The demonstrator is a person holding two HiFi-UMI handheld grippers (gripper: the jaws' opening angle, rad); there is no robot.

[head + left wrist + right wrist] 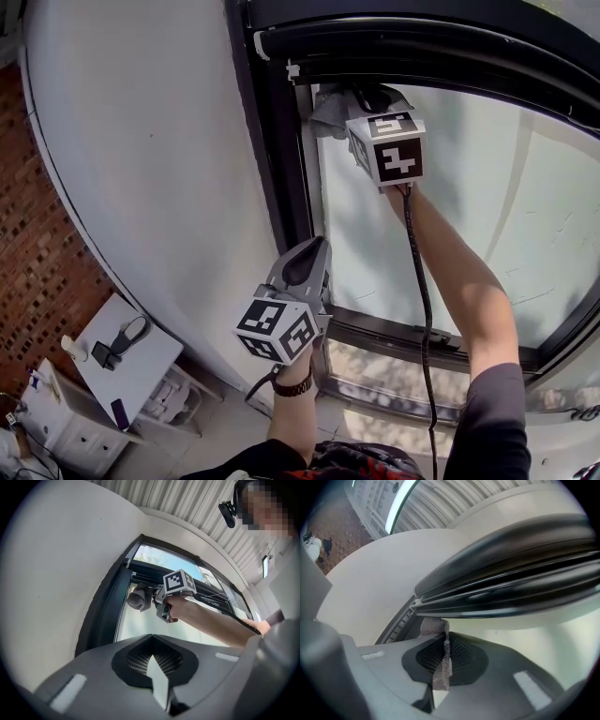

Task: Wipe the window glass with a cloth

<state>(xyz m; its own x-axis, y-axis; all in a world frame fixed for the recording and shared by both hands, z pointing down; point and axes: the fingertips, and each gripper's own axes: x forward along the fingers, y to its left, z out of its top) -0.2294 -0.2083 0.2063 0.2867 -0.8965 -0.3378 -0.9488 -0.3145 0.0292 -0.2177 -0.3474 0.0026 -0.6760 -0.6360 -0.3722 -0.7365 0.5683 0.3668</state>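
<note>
Holding the grey cloth up in the top left corner of the window glass, I am clamping it in my right tongs, arm stretched high. In the right gripper view the right tongs are squeezing a strip of the cloth between them. The rest is bunching out past the tips, right under the black window frame. Whether the bunch is actually touching the pane I cannot tell. The cube on these tongs is showing black-and-white square markers, plain patterns rather than letters. A black cable is running from it down along my forearm.

My left tongs are hanging lower, beside the window frame's left upright and near the bottom left corner of the glass, tips pointing up. In the left gripper view the left tongs are closed together with nothing caught between them. They are looking up at the right tongs and the cloth by the frame corner. A dark wristwatch is sitting on my left wrist.

The white wall is curving away to the left of the frame, with a brick wall beyond it. Far below, a white surface is carrying a small black object.
</note>
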